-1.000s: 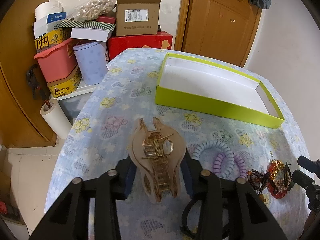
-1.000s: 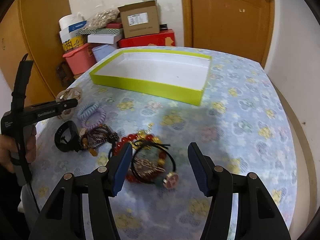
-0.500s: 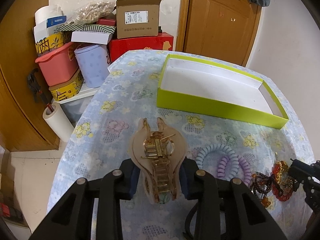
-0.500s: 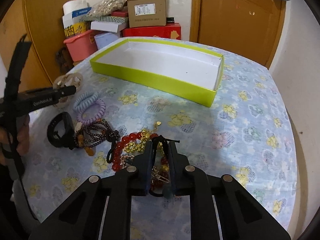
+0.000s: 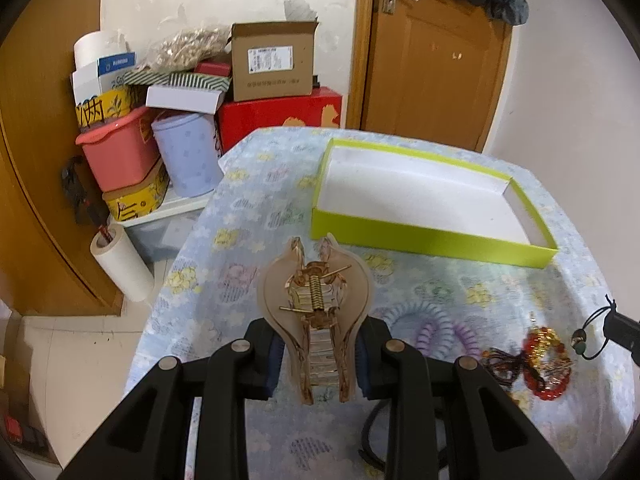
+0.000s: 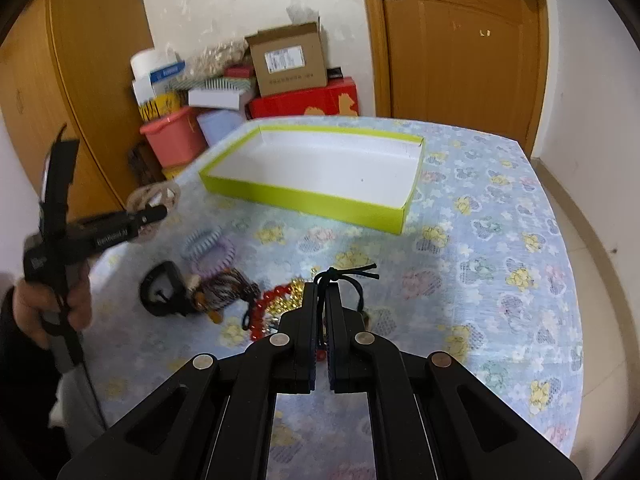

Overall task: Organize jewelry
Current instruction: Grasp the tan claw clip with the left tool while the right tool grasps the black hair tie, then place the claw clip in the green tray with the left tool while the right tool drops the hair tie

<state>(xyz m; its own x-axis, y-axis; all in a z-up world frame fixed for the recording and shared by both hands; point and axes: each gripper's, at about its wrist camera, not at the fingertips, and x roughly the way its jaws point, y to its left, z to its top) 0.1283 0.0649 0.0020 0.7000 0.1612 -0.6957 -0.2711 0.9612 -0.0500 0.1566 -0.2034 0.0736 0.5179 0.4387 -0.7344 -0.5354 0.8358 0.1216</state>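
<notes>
The left gripper [image 5: 318, 354] is clamped on a tan hair claw [image 5: 316, 312], held above the flowered tablecloth [image 5: 256, 208]. The right gripper [image 6: 321, 292] is pinched together on a black hair tie [image 6: 346, 274]. Just beyond lie red beads [image 6: 266, 306], dark bracelets [image 6: 224, 288] and coil hair ties [image 6: 208, 246]. Farther back sits the green tray [image 6: 304, 200].

The counter [image 6: 500, 248] carries a lime tray [image 6: 320, 200]; nearer than the tray lie coil hair ties [image 6: 208, 246], a dark bracelet [image 6: 224, 290] and red beads [image 6: 264, 304].
</notes>
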